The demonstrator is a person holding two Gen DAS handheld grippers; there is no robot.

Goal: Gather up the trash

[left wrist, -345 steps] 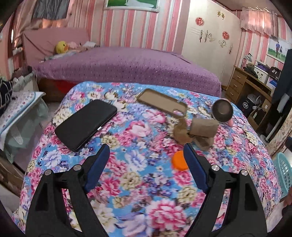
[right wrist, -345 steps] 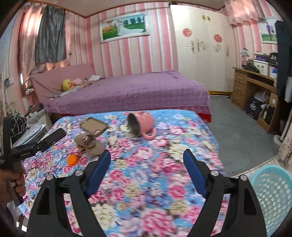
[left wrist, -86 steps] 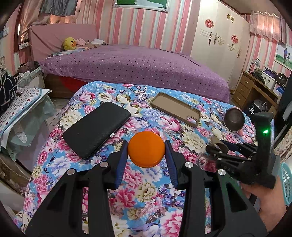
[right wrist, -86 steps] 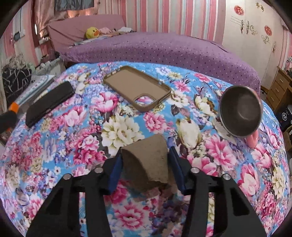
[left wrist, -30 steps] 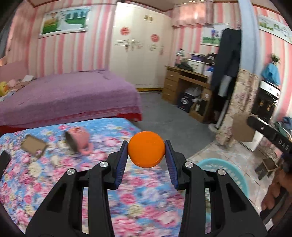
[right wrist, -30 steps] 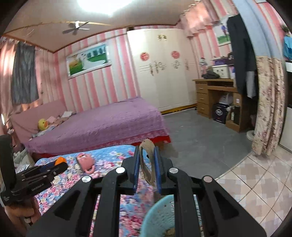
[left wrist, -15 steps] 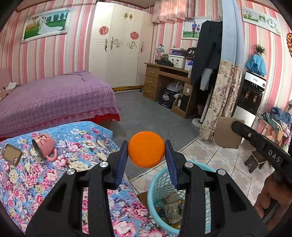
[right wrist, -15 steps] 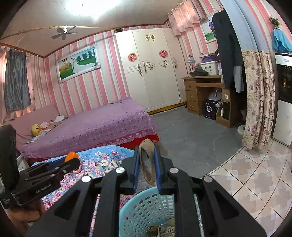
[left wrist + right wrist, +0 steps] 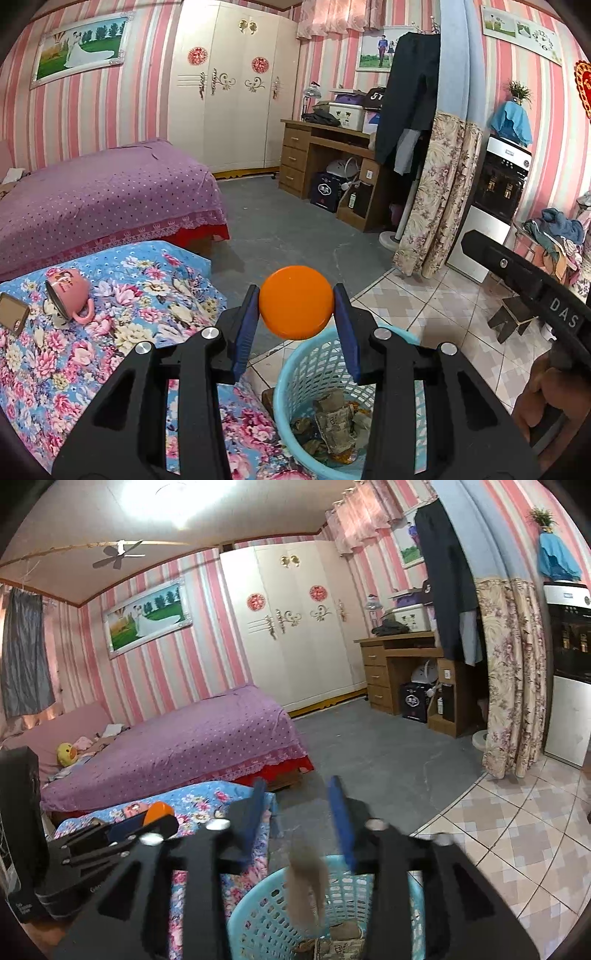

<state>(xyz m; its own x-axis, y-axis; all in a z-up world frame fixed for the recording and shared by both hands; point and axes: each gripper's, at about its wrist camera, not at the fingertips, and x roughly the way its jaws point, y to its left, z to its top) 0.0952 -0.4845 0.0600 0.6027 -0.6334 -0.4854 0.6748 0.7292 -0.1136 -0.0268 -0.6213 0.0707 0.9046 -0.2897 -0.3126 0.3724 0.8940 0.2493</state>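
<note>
My left gripper [image 9: 296, 314] is shut on a round orange lid [image 9: 295, 302], held just above the near rim of the light blue basket [image 9: 314, 369]. Crumpled paper and scraps lie at the basket's bottom. In the right wrist view my right gripper [image 9: 297, 801] is opening over the same basket [image 9: 258, 923]. A brown piece of cardboard [image 9: 306, 897], blurred, is dropping clear of the fingers into the basket. The left gripper with its orange lid [image 9: 157, 811] shows at the left of that view.
A table with a floral cloth [image 9: 110, 332] carries a pink mug [image 9: 68, 295] and a phone case [image 9: 13, 314]. A purple bed [image 9: 103, 192], a wooden desk [image 9: 325, 158], a floral curtain [image 9: 436, 192] and a small stool [image 9: 513, 317] surround the grey and tiled floor.
My right gripper's jaws have spread and the brown cardboard has slipped out, falling toward the basket. My left gripper has drifted slightly closer over the basket, still holding the orange lid.
</note>
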